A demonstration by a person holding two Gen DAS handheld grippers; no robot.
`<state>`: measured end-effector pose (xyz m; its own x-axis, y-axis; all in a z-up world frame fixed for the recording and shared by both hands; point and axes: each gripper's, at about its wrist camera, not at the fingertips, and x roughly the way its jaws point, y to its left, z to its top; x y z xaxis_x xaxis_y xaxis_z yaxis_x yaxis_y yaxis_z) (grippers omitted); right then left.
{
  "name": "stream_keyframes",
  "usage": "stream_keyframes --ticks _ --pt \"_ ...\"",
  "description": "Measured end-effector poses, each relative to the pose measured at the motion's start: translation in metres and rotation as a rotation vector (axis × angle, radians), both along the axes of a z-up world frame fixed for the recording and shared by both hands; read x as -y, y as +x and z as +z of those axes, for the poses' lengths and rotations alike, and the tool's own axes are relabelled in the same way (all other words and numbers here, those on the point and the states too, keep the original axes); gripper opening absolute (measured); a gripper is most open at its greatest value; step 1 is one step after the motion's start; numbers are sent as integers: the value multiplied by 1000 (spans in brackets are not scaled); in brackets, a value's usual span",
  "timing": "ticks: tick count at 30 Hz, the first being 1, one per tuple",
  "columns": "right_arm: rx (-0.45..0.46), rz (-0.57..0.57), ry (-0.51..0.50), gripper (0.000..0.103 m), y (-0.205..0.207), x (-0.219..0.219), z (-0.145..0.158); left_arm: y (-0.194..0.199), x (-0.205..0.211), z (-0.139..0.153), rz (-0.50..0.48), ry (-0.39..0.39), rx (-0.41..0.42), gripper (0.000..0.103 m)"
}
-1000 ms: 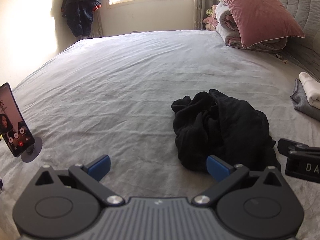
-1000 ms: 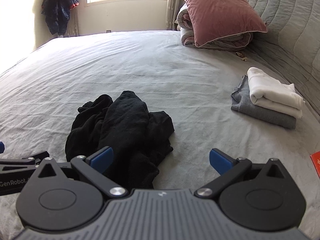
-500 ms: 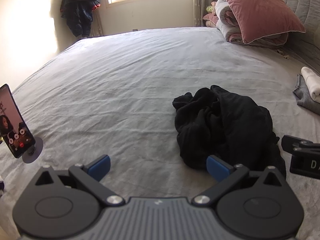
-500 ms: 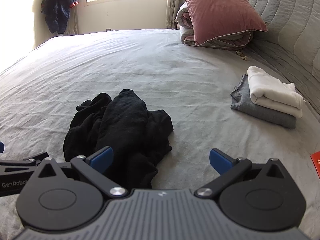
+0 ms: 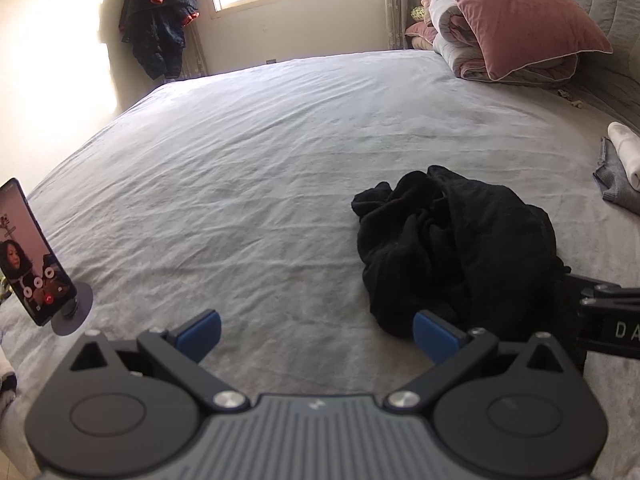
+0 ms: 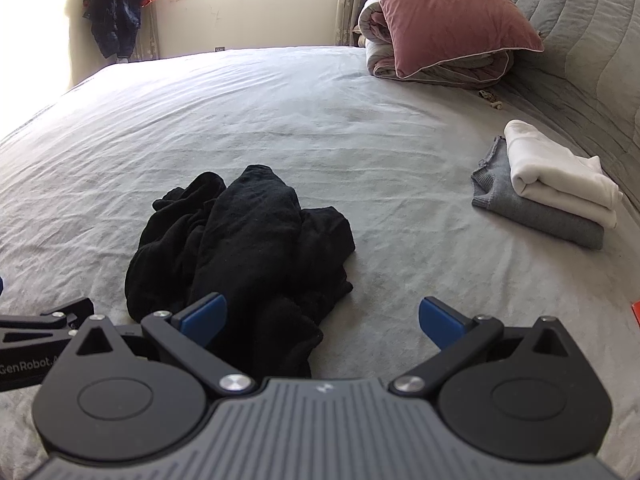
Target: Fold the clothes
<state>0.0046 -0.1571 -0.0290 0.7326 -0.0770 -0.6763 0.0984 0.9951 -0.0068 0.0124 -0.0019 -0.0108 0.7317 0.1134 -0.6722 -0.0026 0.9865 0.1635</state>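
Fingers (image 5: pixel 436 334) of the left gripper (image 5: pixel 316 330): spread wide, blue pads well apart, nothing held; its right-hand pad sits just at the near edge of the black garment (image 5: pixel 460 248). Fingers (image 6: pixel 204 316) of the right gripper (image 6: pixel 322 318): likewise wide open and empty, with the left-hand pad over the garment's near lobe and the other pad over bare bed (image 6: pixel 320 128) sheet. Contact btwn pads and cloth can't be confirmed from these views; approx. hovering just above. The garment lies crumpled in one heap on the grey sheet, near the front edge, btwn both grippers; no flat panels, no visible hem, collar or sleeve ends, so type is unclear. Well apart to the right, near the padded headboard, a white folded item (image 6: pixel 556 168) rests on a grey folded item (image 6: pixel 536 208), i.e. two pieces already lie folded as the task wants. A phone on a stand (image 5: pixel 32 256) is at far left; pillow and rolled duvet (image 6: pixel 444 20) at the far end. Step in hand, judged: approach to the black heap prior to spreading. Next move calls for: each gripper to pick a separate edge or corner, close on a single layer, lift and pull apart to flatten before any fold. Caution: dark cloth hides layer boundaries, so a pinch may take several plies.
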Motion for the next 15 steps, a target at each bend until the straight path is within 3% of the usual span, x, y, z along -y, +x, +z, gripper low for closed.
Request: stream_keyframes --ticks 15 --pt "-224 46 55 103 37 0 -49 30 -1 -42 -10 74 -128 103"
